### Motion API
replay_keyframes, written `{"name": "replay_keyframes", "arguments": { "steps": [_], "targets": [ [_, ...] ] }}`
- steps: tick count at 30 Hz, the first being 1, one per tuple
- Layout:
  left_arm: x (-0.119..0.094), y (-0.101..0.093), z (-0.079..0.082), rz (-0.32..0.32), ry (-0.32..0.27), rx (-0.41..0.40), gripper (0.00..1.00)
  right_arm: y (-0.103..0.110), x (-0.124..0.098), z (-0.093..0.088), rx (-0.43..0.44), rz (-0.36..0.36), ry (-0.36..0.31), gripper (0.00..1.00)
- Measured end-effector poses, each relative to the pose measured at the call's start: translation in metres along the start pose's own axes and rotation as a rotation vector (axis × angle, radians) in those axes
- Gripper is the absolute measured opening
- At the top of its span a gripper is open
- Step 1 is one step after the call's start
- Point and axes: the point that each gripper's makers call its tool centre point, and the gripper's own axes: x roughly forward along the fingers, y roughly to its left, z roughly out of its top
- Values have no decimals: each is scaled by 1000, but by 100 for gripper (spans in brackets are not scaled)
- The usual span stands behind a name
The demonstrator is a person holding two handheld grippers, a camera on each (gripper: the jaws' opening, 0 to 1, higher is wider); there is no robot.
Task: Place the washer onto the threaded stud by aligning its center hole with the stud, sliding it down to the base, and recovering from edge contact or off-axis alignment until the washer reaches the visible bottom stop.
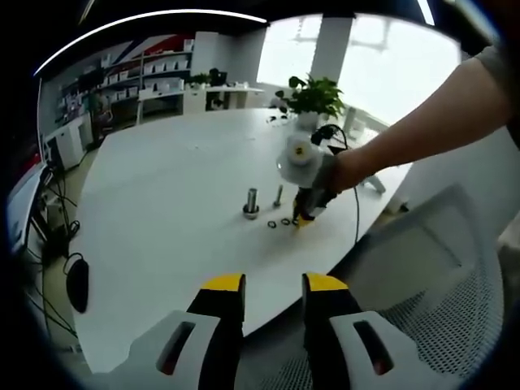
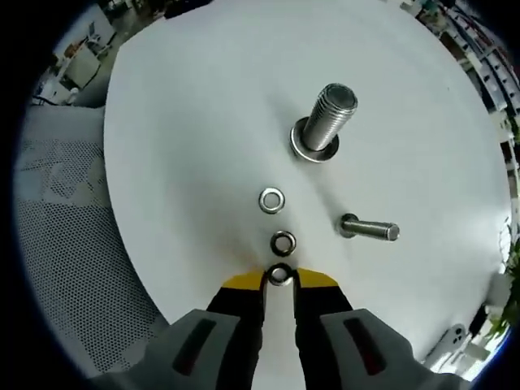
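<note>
Though half-hidden, washer (image 2: 279,275) sits between right gripper (image 2: 280,280) tips (pinched).

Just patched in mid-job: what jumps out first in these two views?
In the right gripper view, the right gripper pinches a washer at the table's near edge, two loose washers lined up beyond it. Farther on stand a large threaded stud already wearing a washer at its base and a smaller stud. The left gripper hangs open off the table.

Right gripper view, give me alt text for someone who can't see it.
The right gripper pinches a washer on a white table. Two more washers lie ahead, before a large stud and a small stud.
</note>
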Motion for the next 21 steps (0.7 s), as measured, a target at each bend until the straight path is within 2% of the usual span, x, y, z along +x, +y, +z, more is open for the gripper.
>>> {"name": "replay_keyframes", "arguments": {
  "steps": [7,10,16,21],
  "targets": [
    [-1,1,0,5,1,0,25,0,-1,0,4,-4,-84,15],
    [-1,1,0,9,0,-1,25,0,-2,1,60,-25,-113,15],
    [-1,2,0,13,-1,1,25,1,-3,0,43,-48,-145,14],
    [-1,2,-1,14,1,-1,25,-5,-5,-4,37,-88,-134,14]
  ]
}}
